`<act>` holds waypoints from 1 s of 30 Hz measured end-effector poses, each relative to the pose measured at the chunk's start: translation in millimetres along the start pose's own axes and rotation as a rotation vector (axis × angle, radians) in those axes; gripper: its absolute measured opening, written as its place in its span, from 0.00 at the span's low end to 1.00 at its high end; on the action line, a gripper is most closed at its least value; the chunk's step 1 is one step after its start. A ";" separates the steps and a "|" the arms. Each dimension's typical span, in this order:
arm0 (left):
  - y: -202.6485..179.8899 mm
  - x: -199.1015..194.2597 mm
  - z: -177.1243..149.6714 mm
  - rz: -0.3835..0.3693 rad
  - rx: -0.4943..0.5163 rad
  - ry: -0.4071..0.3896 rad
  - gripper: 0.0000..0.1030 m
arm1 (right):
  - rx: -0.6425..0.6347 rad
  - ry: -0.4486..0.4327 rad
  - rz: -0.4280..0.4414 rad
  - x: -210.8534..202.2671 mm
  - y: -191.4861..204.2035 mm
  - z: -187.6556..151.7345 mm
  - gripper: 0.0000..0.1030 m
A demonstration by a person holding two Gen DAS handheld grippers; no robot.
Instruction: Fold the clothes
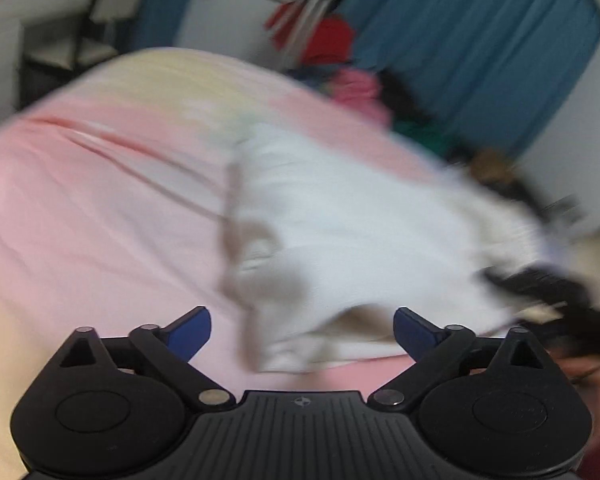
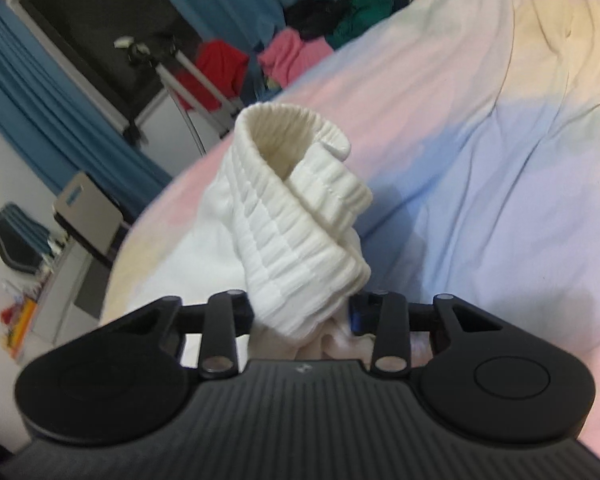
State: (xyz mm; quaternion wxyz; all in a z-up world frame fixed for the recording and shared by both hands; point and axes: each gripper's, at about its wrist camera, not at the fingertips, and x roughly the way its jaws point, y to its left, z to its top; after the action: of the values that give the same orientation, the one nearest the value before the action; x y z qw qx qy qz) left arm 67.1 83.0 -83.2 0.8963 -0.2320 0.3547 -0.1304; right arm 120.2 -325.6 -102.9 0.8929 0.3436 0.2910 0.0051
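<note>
A white garment (image 1: 340,224) lies spread on the pastel bedsheet (image 1: 80,200), blurred by motion in the left wrist view. My left gripper (image 1: 302,330) hovers just in front of its near edge, open, with nothing between the blue pads (image 1: 192,332). My right gripper (image 2: 302,312) is shut on the garment's ribbed elastic band (image 2: 296,216), which bunches up and stands above the fingers. The rest of the white cloth (image 2: 188,264) trails down onto the sheet at the left.
A pile of coloured clothes (image 2: 300,52) lies at the far side of the bed. Blue curtains (image 1: 480,40) hang behind, with a tripod (image 2: 188,76) and a desk (image 2: 84,216) near the wall. A person's head (image 1: 588,344) shows at the right edge.
</note>
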 end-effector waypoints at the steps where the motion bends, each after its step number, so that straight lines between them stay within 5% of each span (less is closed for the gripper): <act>1: 7.5 -0.6 3.8 -0.027 -0.047 -0.020 1.00 | -0.004 -0.005 -0.003 -0.5 -0.2 0.1 0.38; 5: 42.6 25.9 15.8 -0.020 -0.271 -0.022 1.00 | -0.035 -0.007 -0.035 5.6 1.5 -0.8 0.38; 9: 73.0 75.9 16.9 -0.106 -0.443 0.116 0.93 | -0.033 -0.007 -0.043 5.3 -2.8 -4.8 0.38; 11: 72.7 86.8 17.3 -0.150 -0.437 0.153 0.83 | -0.033 -0.009 -0.043 4.8 -2.0 -5.5 0.38; 18: 67.4 74.9 20.9 -0.119 -0.389 0.123 0.53 | -0.031 -0.048 0.028 -21.8 10.4 7.5 0.36; 22: 51.3 51.2 31.2 -0.154 -0.361 0.078 0.47 | -0.029 -0.073 0.076 -39.6 18.5 16.6 0.34; 30: -78.9 61.7 73.2 -0.246 -0.234 0.057 0.40 | 0.078 -0.196 0.033 -76.0 -38.3 120.8 0.34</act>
State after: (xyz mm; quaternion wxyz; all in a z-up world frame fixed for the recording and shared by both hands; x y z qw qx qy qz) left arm 156.6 14.4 -31.7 0.8301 -0.3725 0.3616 -0.2037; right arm 112.9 -444.6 -15.5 0.9028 0.3816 0.1967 -0.0251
